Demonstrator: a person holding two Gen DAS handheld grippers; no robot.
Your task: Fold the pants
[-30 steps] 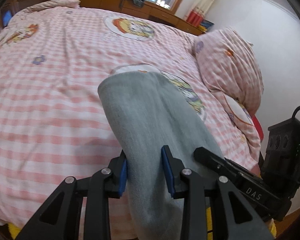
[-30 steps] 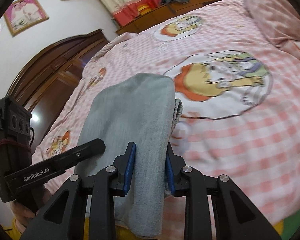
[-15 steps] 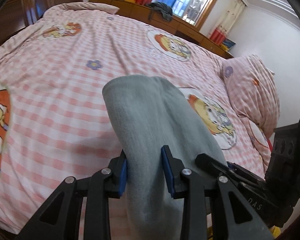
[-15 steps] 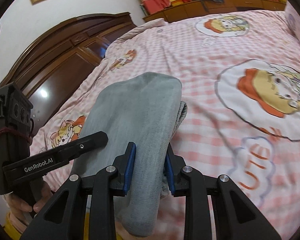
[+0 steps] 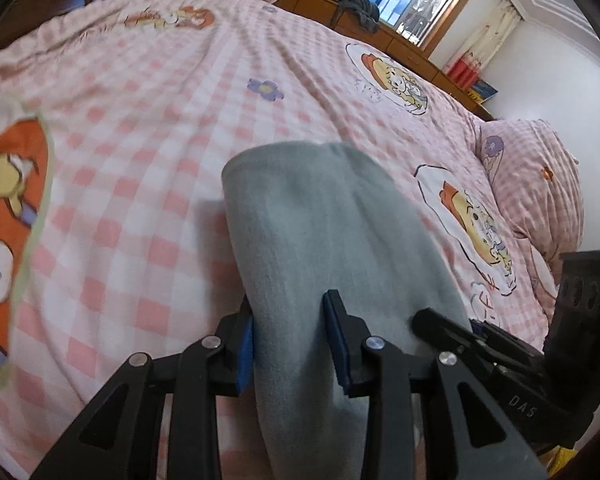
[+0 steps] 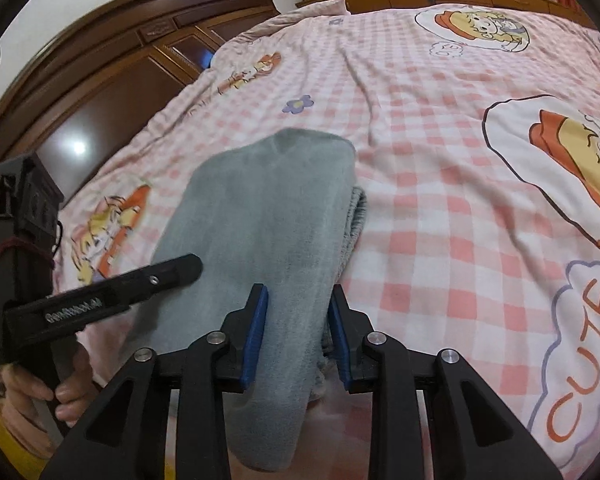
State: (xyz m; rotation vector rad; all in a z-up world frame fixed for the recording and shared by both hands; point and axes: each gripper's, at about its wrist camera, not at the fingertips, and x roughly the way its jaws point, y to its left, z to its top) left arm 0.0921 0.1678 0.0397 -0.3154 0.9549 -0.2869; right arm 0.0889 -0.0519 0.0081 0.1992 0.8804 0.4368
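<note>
The grey pants are folded into a long narrow bundle that hangs between both grippers above the pink checked bed. My left gripper is shut on the near left part of the bundle. My right gripper is shut on the near right part of the pants, whose far folded end droops toward the bed. The right gripper shows in the left wrist view. The left gripper shows in the right wrist view, held by a hand.
A pink checked pillow lies at the bed's right end. A dark wooden wardrobe stands to the left. A low wooden cabinet under the window runs along the far side, with dark clothing on top.
Both grippers have swung to the left over the bed with the pants still held; the pillow has slid toward the right edge and the wardrobe has come into view.
</note>
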